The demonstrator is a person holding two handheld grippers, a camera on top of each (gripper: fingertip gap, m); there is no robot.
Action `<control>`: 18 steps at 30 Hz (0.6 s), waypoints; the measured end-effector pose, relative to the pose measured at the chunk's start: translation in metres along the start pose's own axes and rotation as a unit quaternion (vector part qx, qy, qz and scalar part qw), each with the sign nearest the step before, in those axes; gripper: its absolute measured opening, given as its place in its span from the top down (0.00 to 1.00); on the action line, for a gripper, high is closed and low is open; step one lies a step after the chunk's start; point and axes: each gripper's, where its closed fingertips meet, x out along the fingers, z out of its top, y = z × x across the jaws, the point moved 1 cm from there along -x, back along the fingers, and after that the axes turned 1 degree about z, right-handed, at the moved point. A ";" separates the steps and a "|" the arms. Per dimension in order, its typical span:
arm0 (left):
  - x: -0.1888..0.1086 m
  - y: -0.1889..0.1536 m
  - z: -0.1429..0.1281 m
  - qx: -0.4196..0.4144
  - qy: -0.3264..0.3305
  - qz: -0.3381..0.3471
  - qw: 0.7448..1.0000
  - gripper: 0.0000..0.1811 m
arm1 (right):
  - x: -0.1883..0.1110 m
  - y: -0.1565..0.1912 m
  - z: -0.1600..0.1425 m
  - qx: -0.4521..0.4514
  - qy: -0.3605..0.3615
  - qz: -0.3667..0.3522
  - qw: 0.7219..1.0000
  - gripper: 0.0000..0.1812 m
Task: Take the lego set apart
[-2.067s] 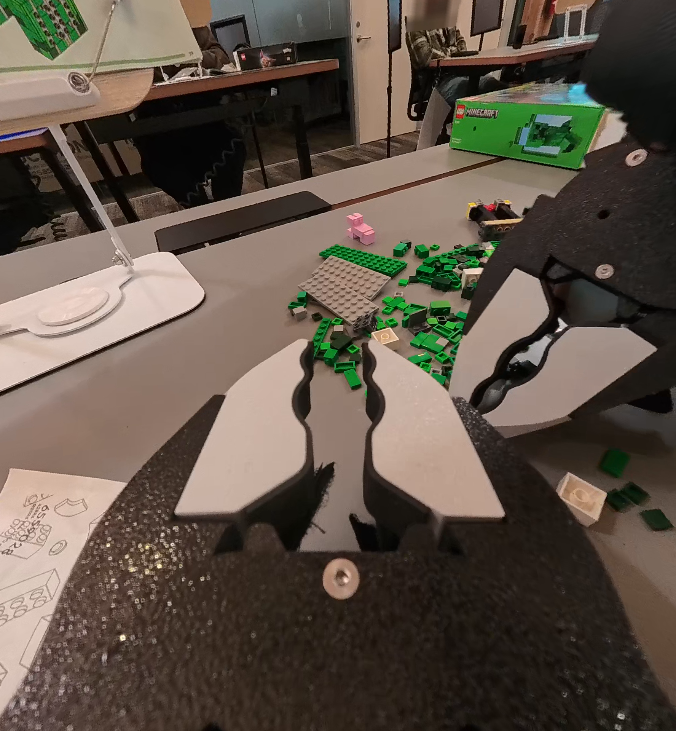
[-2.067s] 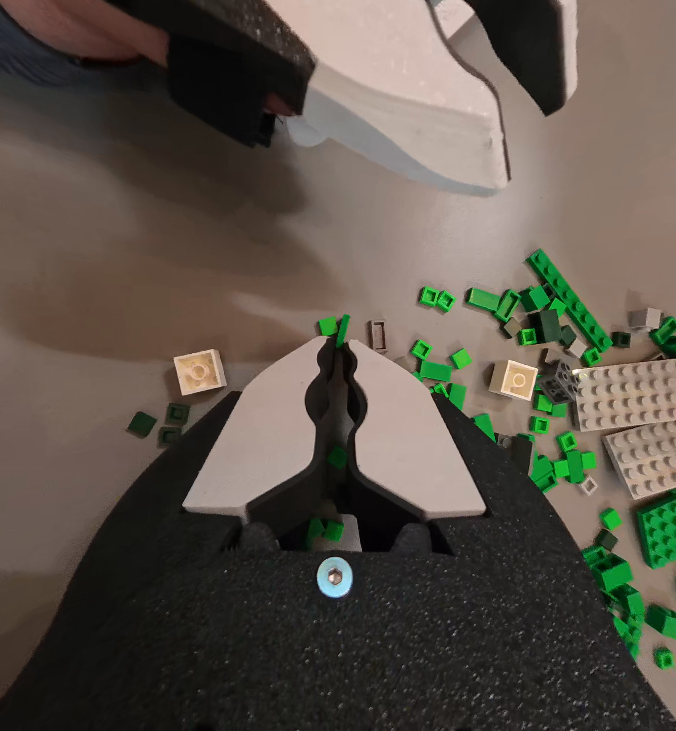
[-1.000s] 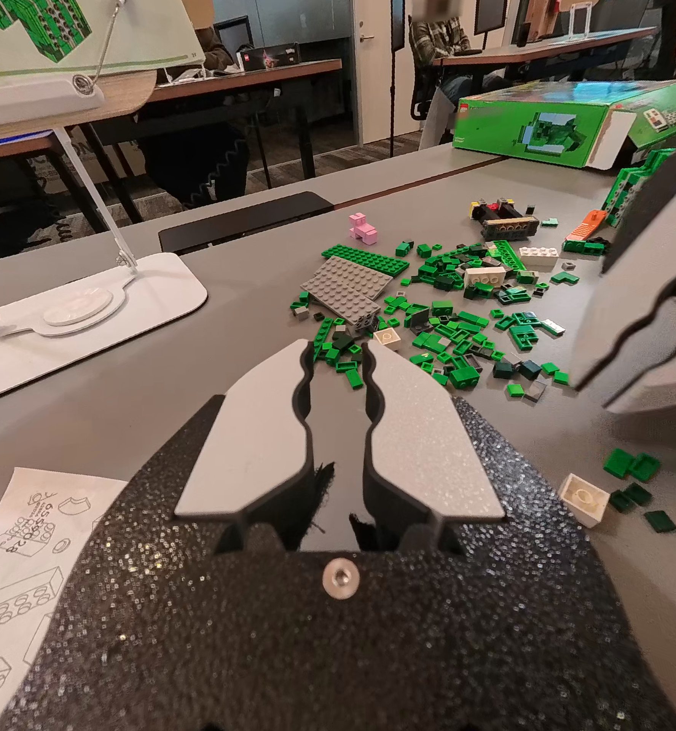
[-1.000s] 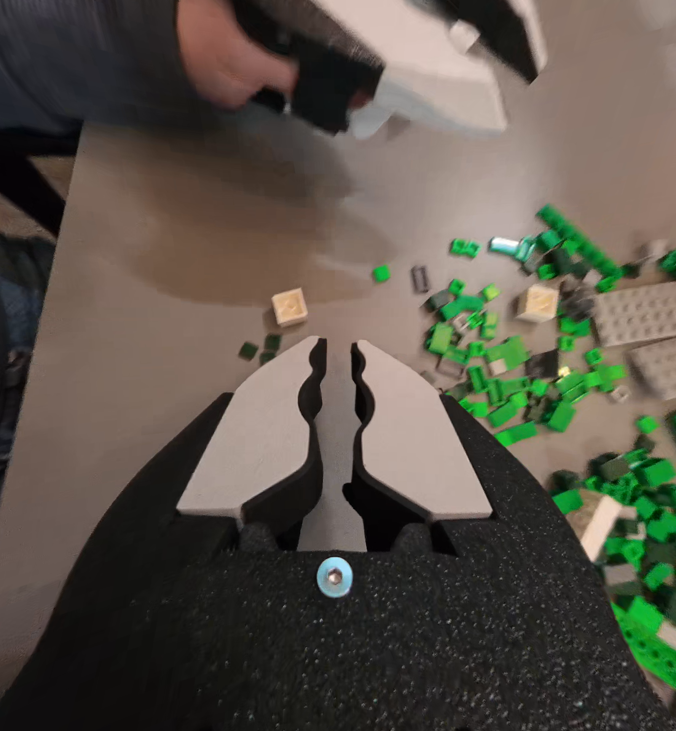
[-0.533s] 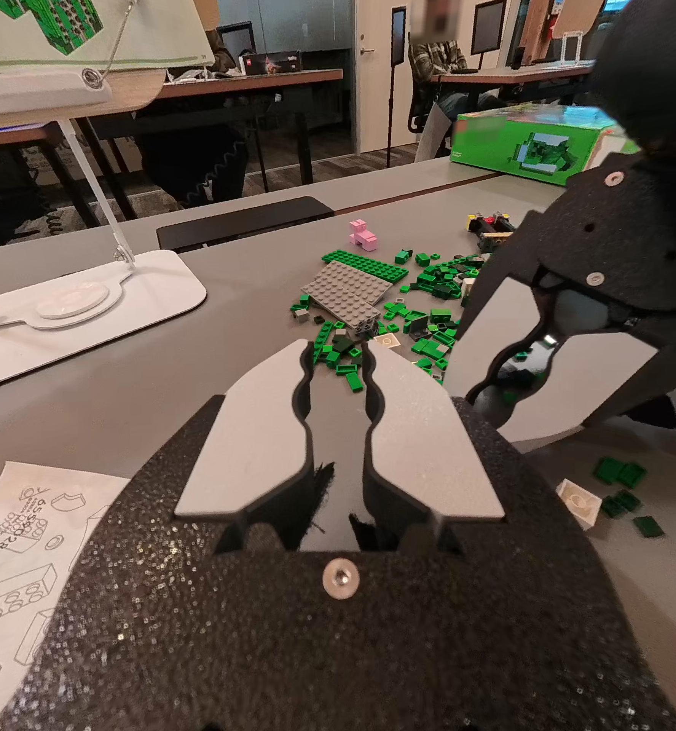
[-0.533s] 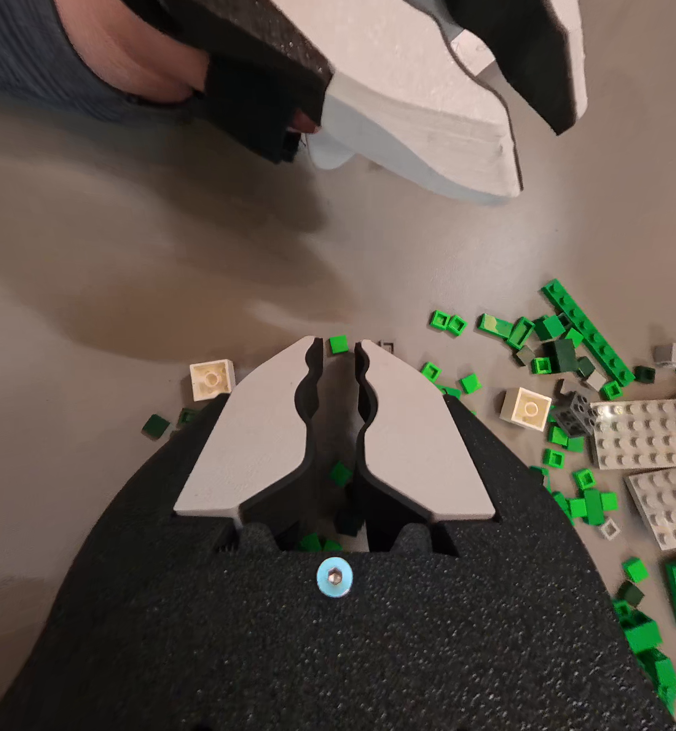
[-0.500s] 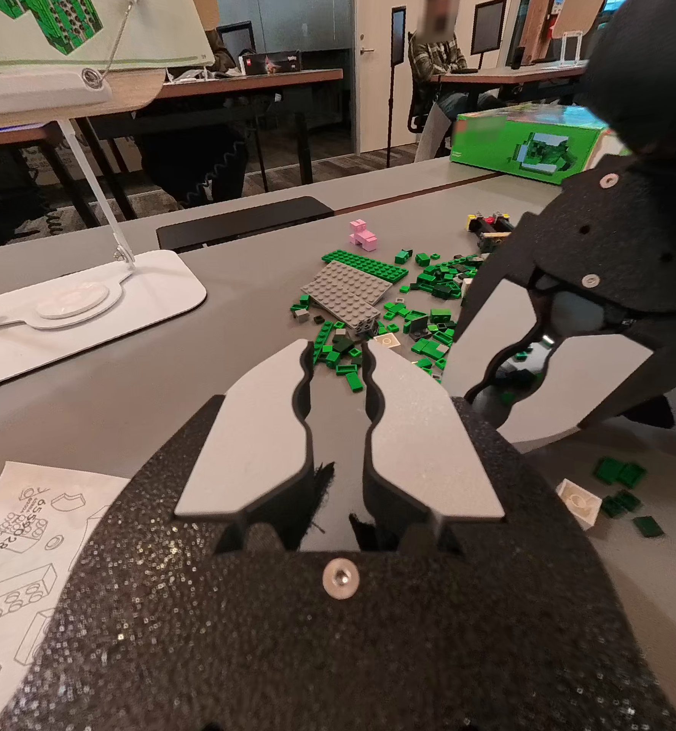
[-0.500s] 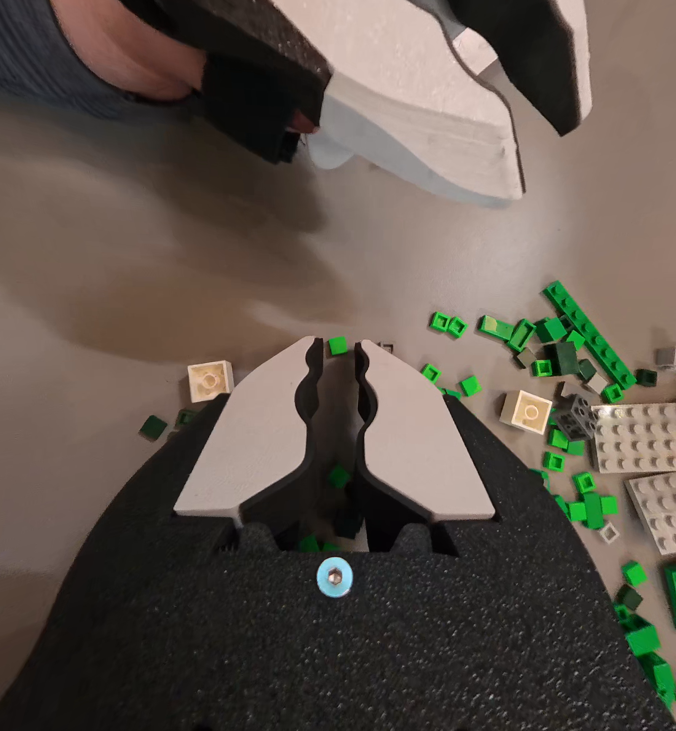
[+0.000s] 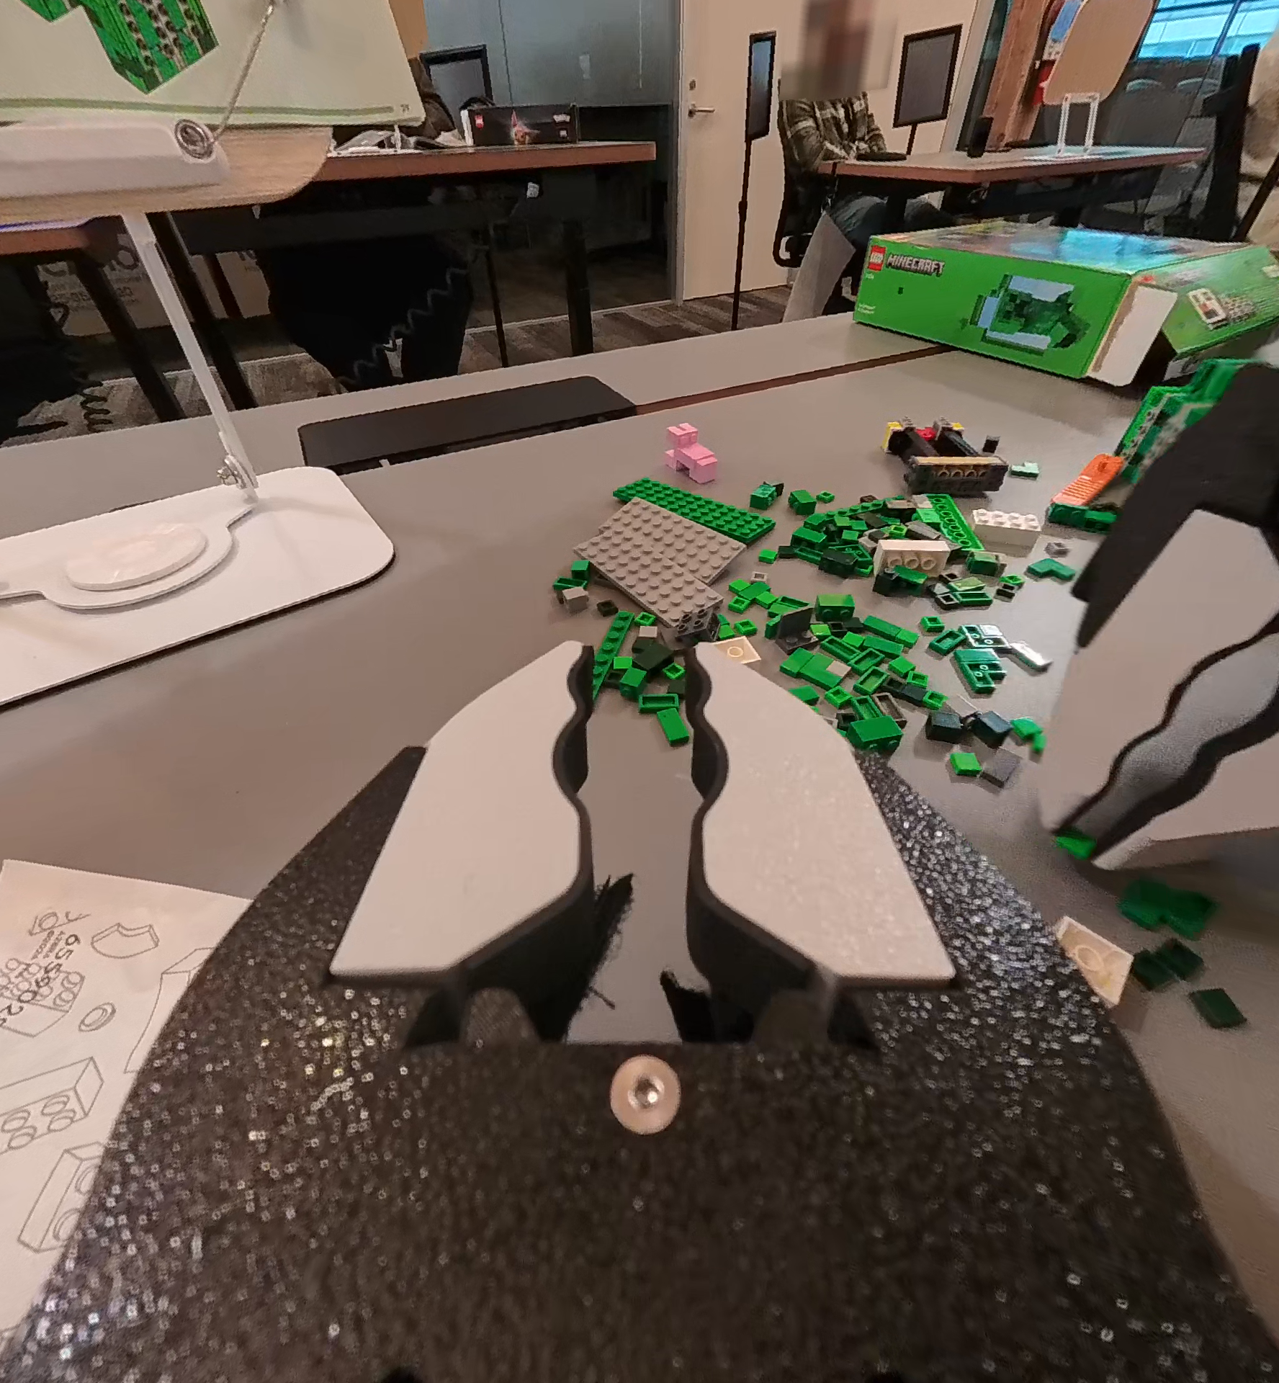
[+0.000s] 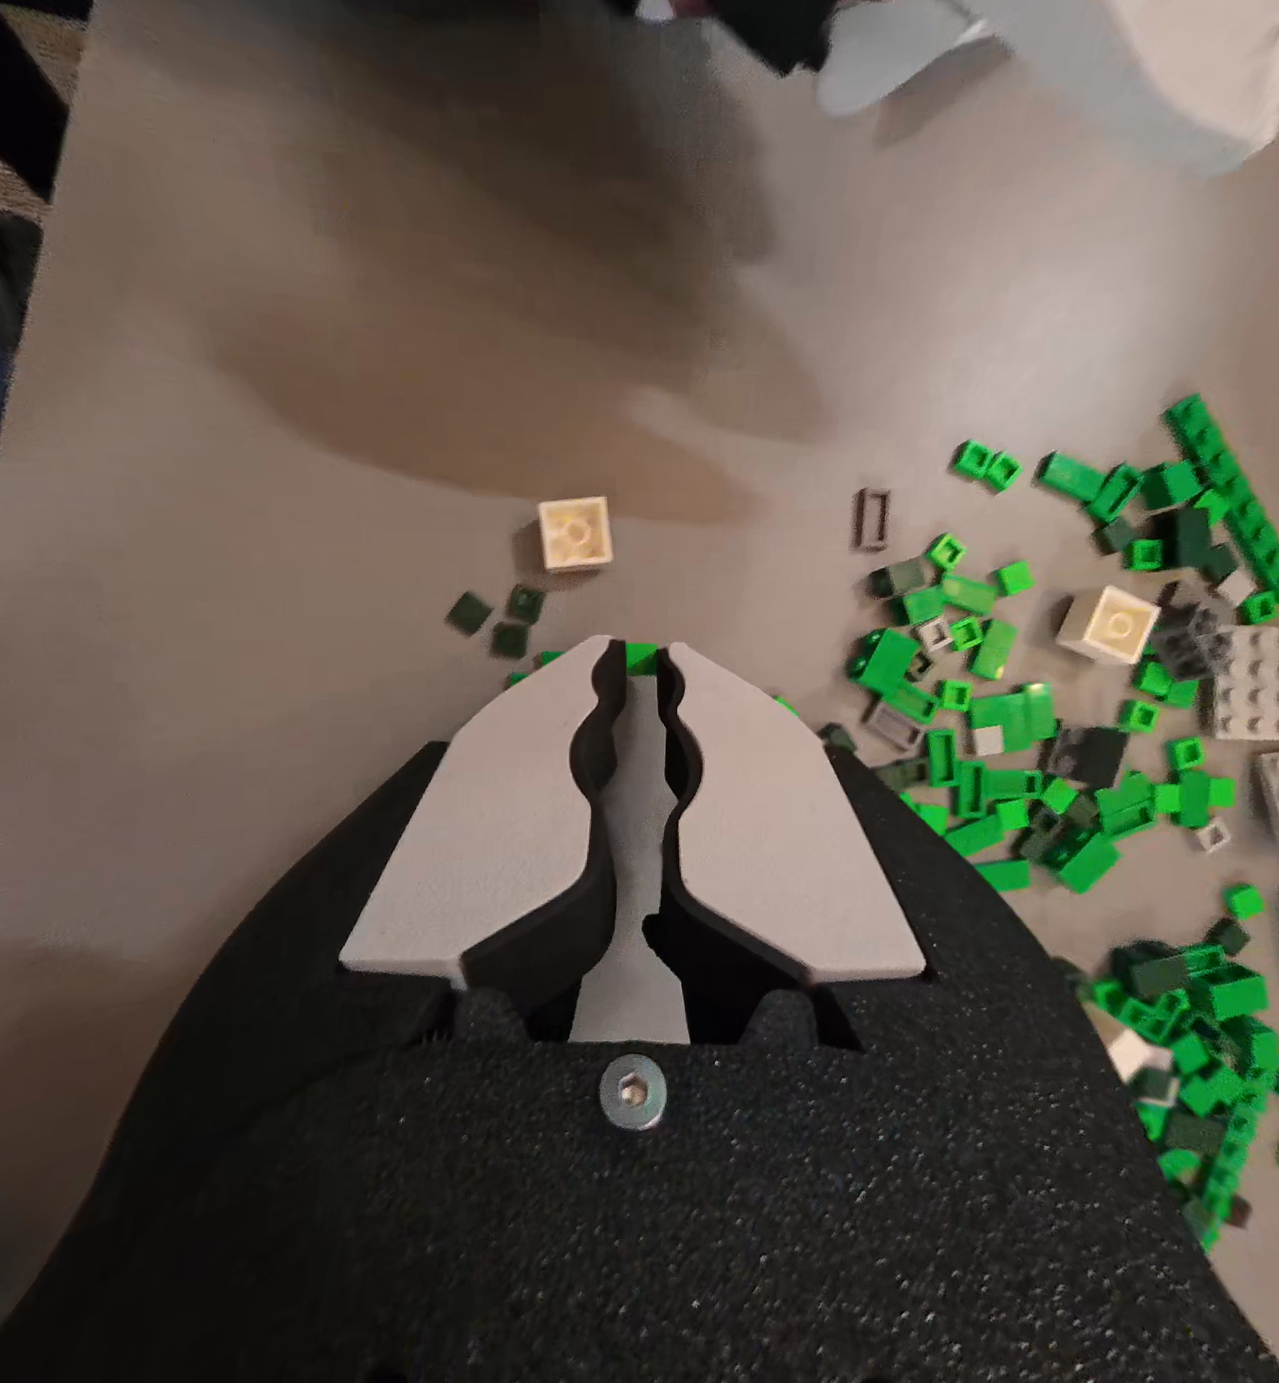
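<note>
On the grey counter [image 9: 172,748], the scatter of small green plastic bricks [image 9: 846,643] lies toward the middle, with two grey studded baseplates [image 9: 659,557] at its left edge and a long green studded plate [image 9: 692,509] just behind them. A small pink brick figure [image 9: 689,453] stands farther back. The green cardboard box [image 9: 1055,307] sits at the far right edge. A white flat stand base [image 9: 158,554] lies along the left side, and a white printed paper sheet [image 9: 45,1048] lies at the near left corner. A cream square brick [image 10: 575,533] lies apart from the scatter, at its near right, with three dark green flat tiles [image 10: 498,617] just beside it.
</note>
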 end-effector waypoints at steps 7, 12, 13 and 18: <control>0.000 0.000 0.001 -0.003 -0.003 -0.001 1.000 0.87 | -0.008 -0.028 0.028 0.041 -0.081 -0.048 0.995 0.91; -0.002 0.002 0.002 -0.014 -0.008 -0.002 1.000 0.87 | 0.018 -0.073 0.030 0.094 -0.061 -0.101 0.989 0.86; -0.002 0.002 0.002 -0.016 -0.008 -0.002 1.000 0.87 | 0.024 -0.078 0.030 0.101 -0.057 -0.105 0.988 0.85; -0.002 0.002 0.002 -0.020 -0.008 -0.003 1.000 0.87 | 0.038 -0.091 0.034 0.121 -0.055 -0.105 0.986 0.87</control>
